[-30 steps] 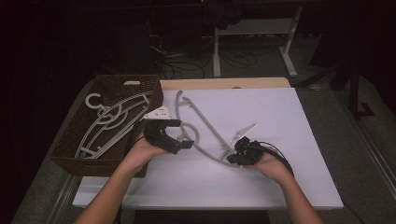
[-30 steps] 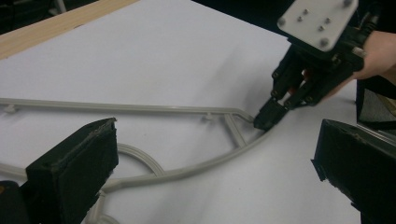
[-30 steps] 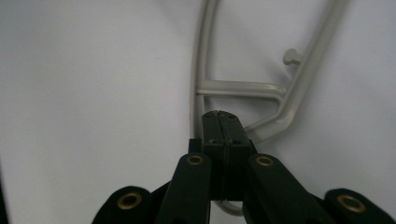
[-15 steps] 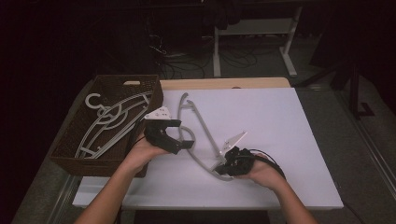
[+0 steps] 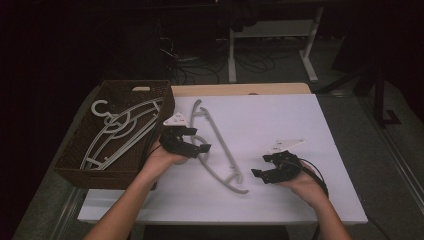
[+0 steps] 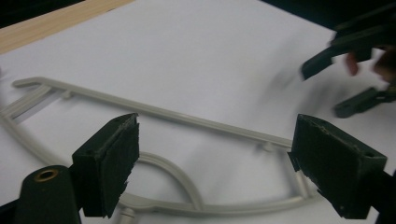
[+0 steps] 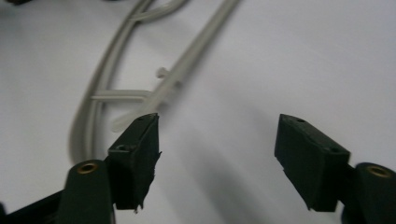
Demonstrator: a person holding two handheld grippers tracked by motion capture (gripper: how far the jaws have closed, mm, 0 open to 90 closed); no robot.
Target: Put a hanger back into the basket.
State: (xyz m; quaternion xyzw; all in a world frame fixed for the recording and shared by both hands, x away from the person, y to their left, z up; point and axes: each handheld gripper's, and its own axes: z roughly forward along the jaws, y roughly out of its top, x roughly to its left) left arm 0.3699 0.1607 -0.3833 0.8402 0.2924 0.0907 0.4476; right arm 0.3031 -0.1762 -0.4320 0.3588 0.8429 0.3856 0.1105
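A grey plastic hanger [image 5: 221, 147] lies flat on the white table [image 5: 280, 115], running from the far left toward the near middle. My left gripper [image 5: 200, 140] hovers over its middle. Its jaws have just been closing; they stand apart on either side of the hanger [image 6: 187, 119], and the pads do not press on it. My right gripper [image 5: 260, 166] sits to the right of the hanger's near end. Its jaws have just been opening and hold nothing [image 7: 219, 154]. The hanger [image 7: 196, 51] lies beyond its left jaw. The left gripper view also catches the right gripper [image 6: 336, 81] farther off.
A dark woven basket [image 5: 100, 177] stands at the table's left edge with several grey hangers [image 5: 120, 130] inside. A wooden strip [image 5: 240, 90] borders the far side of the table. Desk legs and cables sit in the dark beyond it.
My right gripper let go of the hanger's near end and drew away to the right. The hanger's near end swung toward the person before it was let go. The left hand stayed put.
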